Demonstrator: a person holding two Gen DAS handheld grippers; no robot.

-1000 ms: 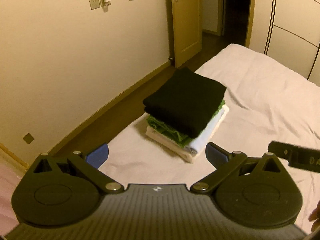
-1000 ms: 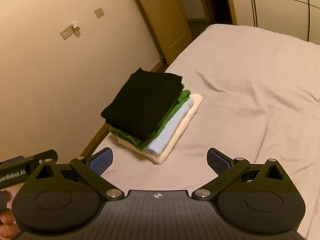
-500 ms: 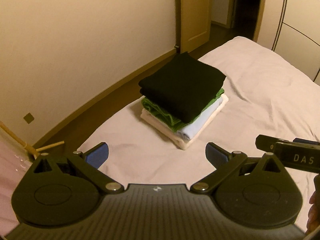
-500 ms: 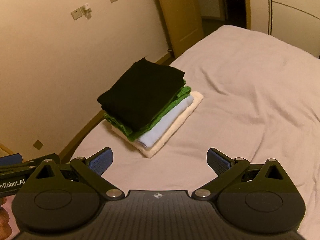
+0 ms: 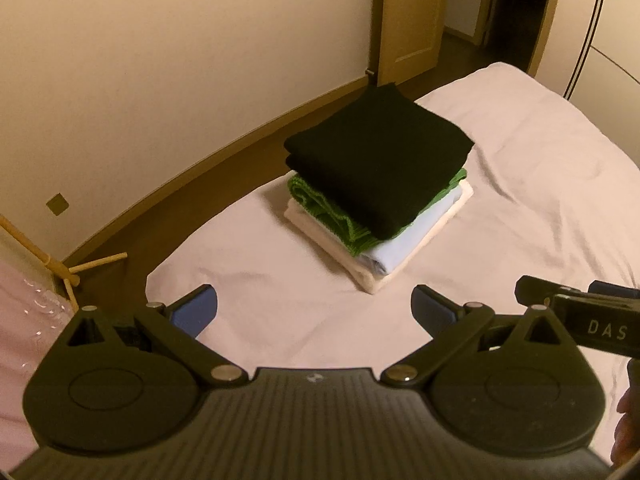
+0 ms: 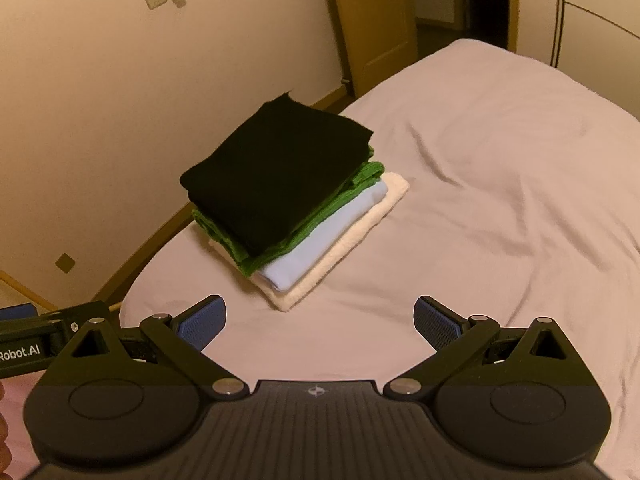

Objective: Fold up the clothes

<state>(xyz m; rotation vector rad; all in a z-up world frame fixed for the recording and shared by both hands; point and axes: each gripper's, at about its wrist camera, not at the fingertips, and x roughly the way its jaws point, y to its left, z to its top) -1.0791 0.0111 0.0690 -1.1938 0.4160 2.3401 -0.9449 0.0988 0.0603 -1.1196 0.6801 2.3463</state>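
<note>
Well, from the left wrist view I see my left gripper [image 5: 314, 308] held above the near end of the bed [image 5: 540, 184], its jaws spread wide with nothing between them. Ahead of it sits a stack of folded clothes [image 5: 376, 192] near the bed's left edge — a black piece [image 5: 380, 156] on top, then a green one [image 5: 320, 208], a pale blue one [image 5: 404, 246] and a cream one [image 5: 380, 278] at the bottom. The right gripper [image 5: 576, 312] pokes in at the right edge; from here I cannot tell how its jaws stand.

From the right wrist view, the right gripper [image 6: 320, 320] also hangs over the near bed, jaws wide apart and empty, with the stack [image 6: 288, 208] ahead and to the left. No loose garment shows in either view, so the clothes I can see already lie folded and stacked. That fits a finished job, or a pause before another garment comes from out of frame — I cannot judge which.

If I handle the stack at all, I would keep both grippers clear of its stepped near corner, since a nudge there could slide the black piece off.
</note>
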